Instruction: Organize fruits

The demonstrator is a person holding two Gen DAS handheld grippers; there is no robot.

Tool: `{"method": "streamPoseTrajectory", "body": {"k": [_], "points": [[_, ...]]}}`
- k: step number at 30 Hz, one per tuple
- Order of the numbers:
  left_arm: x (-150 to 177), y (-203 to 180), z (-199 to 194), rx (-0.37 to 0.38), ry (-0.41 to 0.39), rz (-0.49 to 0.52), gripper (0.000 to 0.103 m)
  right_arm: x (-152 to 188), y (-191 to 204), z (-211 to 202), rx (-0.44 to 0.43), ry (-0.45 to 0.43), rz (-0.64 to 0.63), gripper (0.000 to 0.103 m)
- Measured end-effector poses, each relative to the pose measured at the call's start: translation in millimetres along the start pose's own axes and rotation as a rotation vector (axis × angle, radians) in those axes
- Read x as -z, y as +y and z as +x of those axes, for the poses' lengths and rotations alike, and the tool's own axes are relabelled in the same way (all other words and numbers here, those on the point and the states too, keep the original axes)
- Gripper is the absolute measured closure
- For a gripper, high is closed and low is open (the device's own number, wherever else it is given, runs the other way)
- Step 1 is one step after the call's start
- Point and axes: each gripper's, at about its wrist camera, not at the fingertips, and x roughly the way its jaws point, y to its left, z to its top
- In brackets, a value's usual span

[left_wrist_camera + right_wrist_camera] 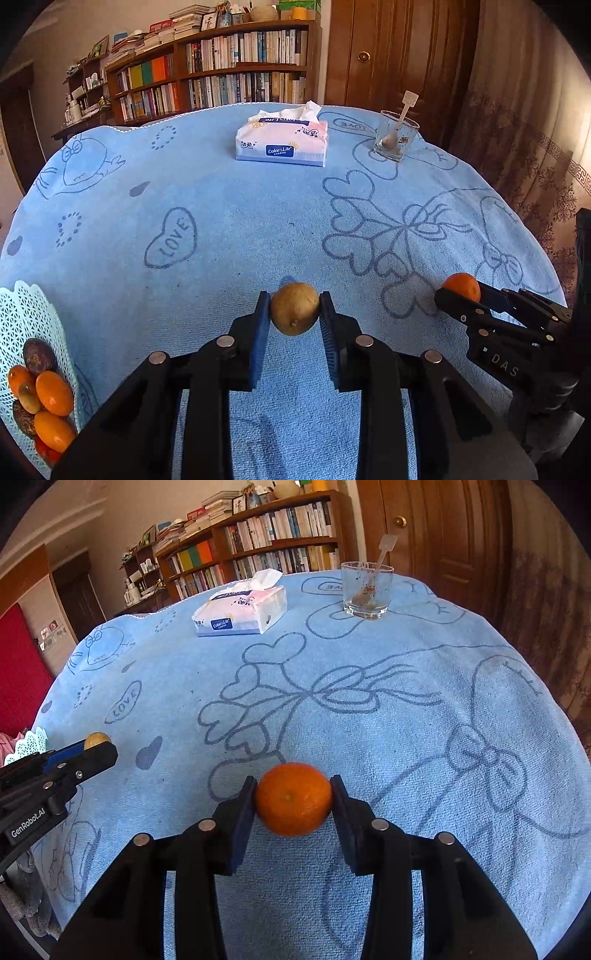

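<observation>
Left tool (294,309) pinching the yellowish fruit (294,308), right tool (294,798) clamping the orange (294,799). Swing gently to the basket (26,310) at 8 o'clock, release low.

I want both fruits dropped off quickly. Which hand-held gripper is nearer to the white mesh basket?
Left. The left hand-held gripper, holding a yellowish fruit, is just right of the basket. The right hand-held gripper, holding an orange, is farther right.
</observation>
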Motion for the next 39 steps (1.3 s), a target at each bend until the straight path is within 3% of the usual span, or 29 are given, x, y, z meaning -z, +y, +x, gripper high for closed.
{"method": "streamPoseTrajectory", "body": {"k": [11, 22, 27, 32, 39], "points": [[17, 44, -62, -0.049, -0.086, -0.064, 0.076, 8, 2, -14, -0.067, 0.02, 0.057, 0.063], [47, 117, -119, -0.158, -0.15, -0.178, 0.076, 20, 49, -41, -0.154, -0.003, -0.014, 0.063], [59, 140, -143, -0.185, -0.184, -0.218, 0.076, 23, 41, -43, -0.117, -0.007, 0.017, 0.062], [66, 147, -147, -0.158, -0.178, -0.241, 0.076, 29, 25, -40, -0.092, 0.02, 0.07, 0.057], [77, 104, -134, -0.057, -0.14, -0.187, 0.075, 37, 34, -39, -0.111, 0.036, 0.036, 0.056]]}}
